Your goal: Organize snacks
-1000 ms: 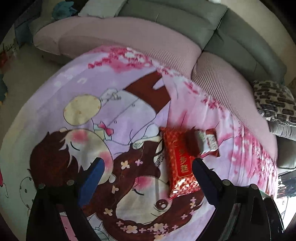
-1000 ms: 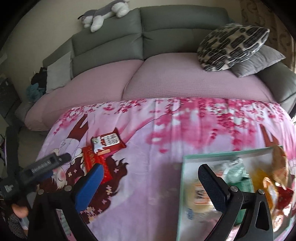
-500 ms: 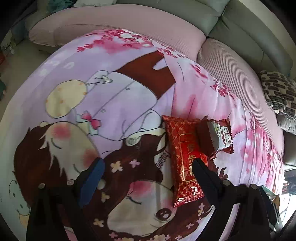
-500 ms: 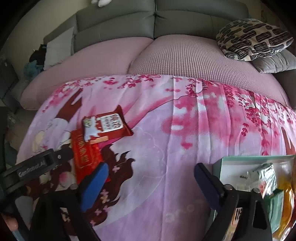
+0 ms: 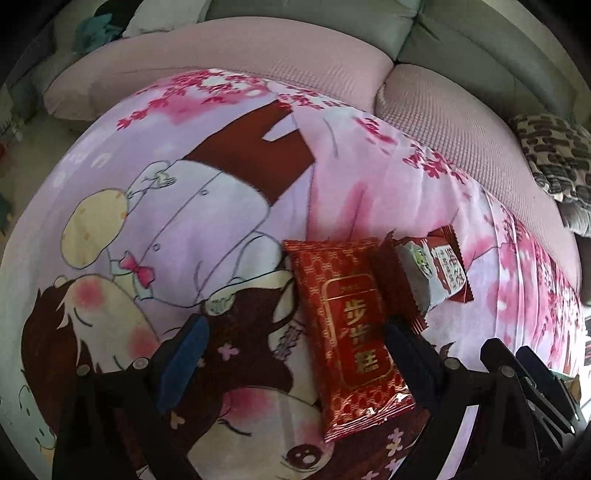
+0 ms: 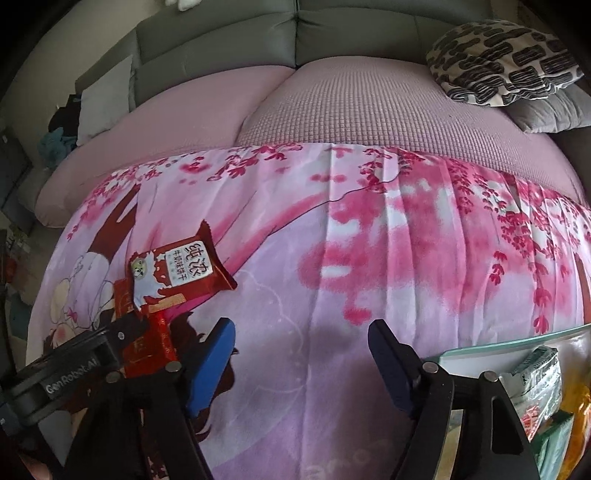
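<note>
Left claw (image 5: 295, 343) hung wide open and empty over a cartoon-printed pink cloth (image 5: 229, 155), its right finger beside a long red snack packet (image 5: 347, 314) lying flat. Touching that packet's far edge lay a red-and-white biscuit packet (image 6: 177, 267). Right claw (image 6: 299, 347) was closing on nothing above bare cloth, with a teal-rimmed tray (image 6: 480, 347) of mixed snacks at its right. Behind stood a grey sofa (image 6: 295, 33).
</note>
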`<action>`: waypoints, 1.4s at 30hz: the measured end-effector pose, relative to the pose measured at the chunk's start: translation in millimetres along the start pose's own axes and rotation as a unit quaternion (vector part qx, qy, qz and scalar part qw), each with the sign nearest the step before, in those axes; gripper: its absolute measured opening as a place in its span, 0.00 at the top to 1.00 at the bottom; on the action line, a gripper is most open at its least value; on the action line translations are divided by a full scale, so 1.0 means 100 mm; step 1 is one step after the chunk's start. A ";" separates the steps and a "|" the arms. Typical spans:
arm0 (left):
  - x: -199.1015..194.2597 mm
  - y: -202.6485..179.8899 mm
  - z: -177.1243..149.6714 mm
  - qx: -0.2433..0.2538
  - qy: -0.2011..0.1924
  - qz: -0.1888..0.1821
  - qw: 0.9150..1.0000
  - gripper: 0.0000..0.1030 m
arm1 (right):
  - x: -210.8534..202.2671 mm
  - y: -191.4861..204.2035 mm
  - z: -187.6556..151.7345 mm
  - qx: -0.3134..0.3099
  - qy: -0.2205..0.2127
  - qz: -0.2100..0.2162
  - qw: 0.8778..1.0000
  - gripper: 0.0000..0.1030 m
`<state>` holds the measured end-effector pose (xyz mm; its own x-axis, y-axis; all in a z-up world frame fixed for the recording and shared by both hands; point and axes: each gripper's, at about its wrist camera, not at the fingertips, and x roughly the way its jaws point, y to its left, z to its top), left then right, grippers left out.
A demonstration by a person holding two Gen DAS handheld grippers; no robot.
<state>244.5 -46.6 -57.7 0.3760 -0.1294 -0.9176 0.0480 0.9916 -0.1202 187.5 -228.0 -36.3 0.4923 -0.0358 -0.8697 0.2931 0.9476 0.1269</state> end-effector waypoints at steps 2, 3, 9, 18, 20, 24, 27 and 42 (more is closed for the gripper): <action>0.01 -0.05 0.00 0.009 -0.001 -0.007 1.000 0.07 | 0.00 -0.04 0.00 0.008 0.002 0.004 1.000 0.25; 0.02 -0.09 -0.01 0.018 -0.001 -0.006 1.000 0.07 | 0.00 -0.06 0.00 0.012 0.003 0.004 1.000 0.25; 0.08 -0.25 -0.04 0.053 -0.003 0.018 0.998 0.06 | 0.00 -0.11 -0.01 0.019 0.006 0.008 1.000 0.25; 0.13 -0.27 -0.04 0.071 0.005 0.035 0.997 0.05 | 0.00 -0.11 -0.01 0.021 0.010 0.007 1.000 0.25; 0.11 -0.22 -0.04 0.069 0.007 0.041 0.997 0.05 | -0.01 -0.10 0.00 0.019 0.010 0.006 1.000 0.25; 0.08 -0.07 -0.03 0.062 0.007 0.057 0.996 0.05 | -0.01 -0.05 0.04 0.012 0.010 0.007 1.000 0.25; 0.07 0.04 0.00 0.052 0.010 0.063 0.997 0.05 | -0.02 0.02 0.07 0.000 0.009 0.006 1.000 0.25; -0.18 0.29 0.03 0.048 0.000 0.063 0.997 0.51 | -0.01 0.28 0.16 -0.052 0.011 0.007 0.999 0.25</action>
<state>242.1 -16.0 -43.5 0.3854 -0.0033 -0.9227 0.0893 0.9954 0.0337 208.2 -206.6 -24.7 0.4778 -0.0163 -0.8783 0.1984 0.9760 0.0898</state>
